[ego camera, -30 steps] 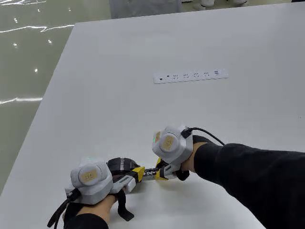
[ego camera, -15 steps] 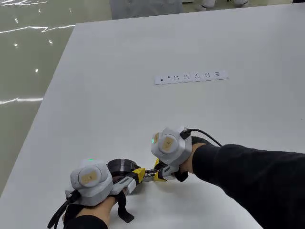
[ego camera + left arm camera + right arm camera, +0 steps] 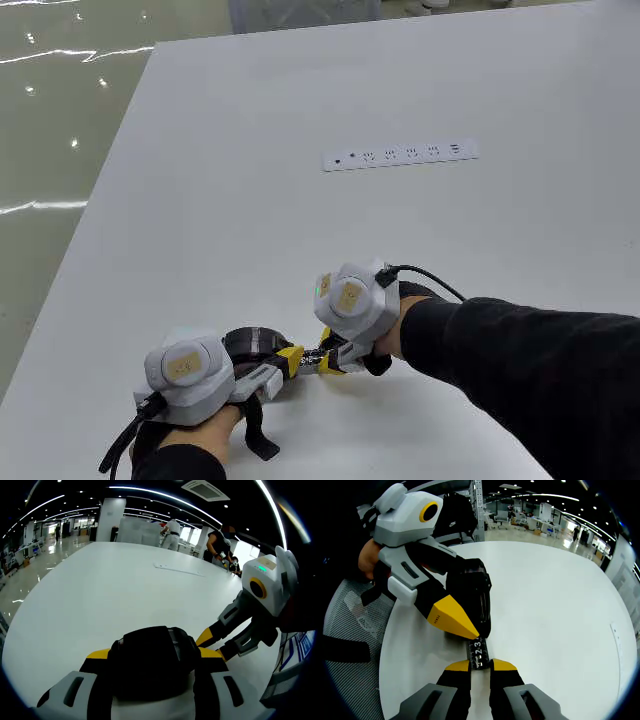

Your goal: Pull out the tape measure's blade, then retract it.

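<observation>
Near the front left corner of the desk (image 3: 250, 150), one black tape measure (image 3: 252, 345) sits clamped in the left claw (image 3: 156, 655). The right claw (image 3: 480, 666) pinches its blade (image 3: 478, 652), printed 2 3. One power strip (image 3: 399, 156) lies mid-desk.

- The white workbench (image 3: 220, 200) I work at is broad and matt.
- A white power strip (image 3: 399, 156) lies flat on it, well ahead of me.
- To my left, the glossy pale floor (image 3: 50, 120) mirrors the lamps.
- Long light strips (image 3: 165, 495) run across a dark ceiling.
- A white pillar (image 3: 111, 520) stands past the bench's far end, with people (image 3: 172, 530) standing near it.
- A grey mesh chair (image 3: 350, 625) sits just beside the bench edge.
</observation>
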`<action>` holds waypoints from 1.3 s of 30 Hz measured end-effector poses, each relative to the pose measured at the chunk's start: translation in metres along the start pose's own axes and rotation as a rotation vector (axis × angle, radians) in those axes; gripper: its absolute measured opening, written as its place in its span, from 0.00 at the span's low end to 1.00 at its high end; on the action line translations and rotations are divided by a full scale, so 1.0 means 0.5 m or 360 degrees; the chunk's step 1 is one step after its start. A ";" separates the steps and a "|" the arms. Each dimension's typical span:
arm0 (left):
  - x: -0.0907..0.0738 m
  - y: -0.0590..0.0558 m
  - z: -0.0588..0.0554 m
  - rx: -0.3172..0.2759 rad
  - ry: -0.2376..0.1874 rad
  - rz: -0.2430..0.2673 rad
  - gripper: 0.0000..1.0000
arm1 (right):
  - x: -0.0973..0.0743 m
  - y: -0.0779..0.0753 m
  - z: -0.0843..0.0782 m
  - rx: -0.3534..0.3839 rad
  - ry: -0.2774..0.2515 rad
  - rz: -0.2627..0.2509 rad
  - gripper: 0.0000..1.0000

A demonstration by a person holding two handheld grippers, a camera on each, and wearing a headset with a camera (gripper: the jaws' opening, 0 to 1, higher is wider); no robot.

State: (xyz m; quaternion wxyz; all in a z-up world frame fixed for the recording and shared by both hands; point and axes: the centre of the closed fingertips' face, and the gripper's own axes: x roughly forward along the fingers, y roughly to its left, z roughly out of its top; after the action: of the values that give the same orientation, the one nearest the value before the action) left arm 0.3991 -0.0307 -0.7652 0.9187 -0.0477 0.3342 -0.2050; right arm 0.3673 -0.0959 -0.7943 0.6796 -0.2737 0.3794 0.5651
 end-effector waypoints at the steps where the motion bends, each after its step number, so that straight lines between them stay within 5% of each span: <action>1: 0.000 0.000 0.000 -0.0002 -0.0001 0.0000 0.60 | 0.000 0.000 0.001 0.0000 -0.0002 0.0001 0.09; 39: -0.002 0.000 0.001 -0.0017 -0.0010 -0.0022 0.60 | 0.016 0.007 0.026 0.0015 -0.0066 0.0029 0.09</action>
State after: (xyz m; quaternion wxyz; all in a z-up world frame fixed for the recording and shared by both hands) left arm 0.3989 -0.0304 -0.7643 0.9180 -0.0558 0.3321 -0.2095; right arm 0.3672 -0.0804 -0.7931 0.6834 -0.2553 0.3703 0.5750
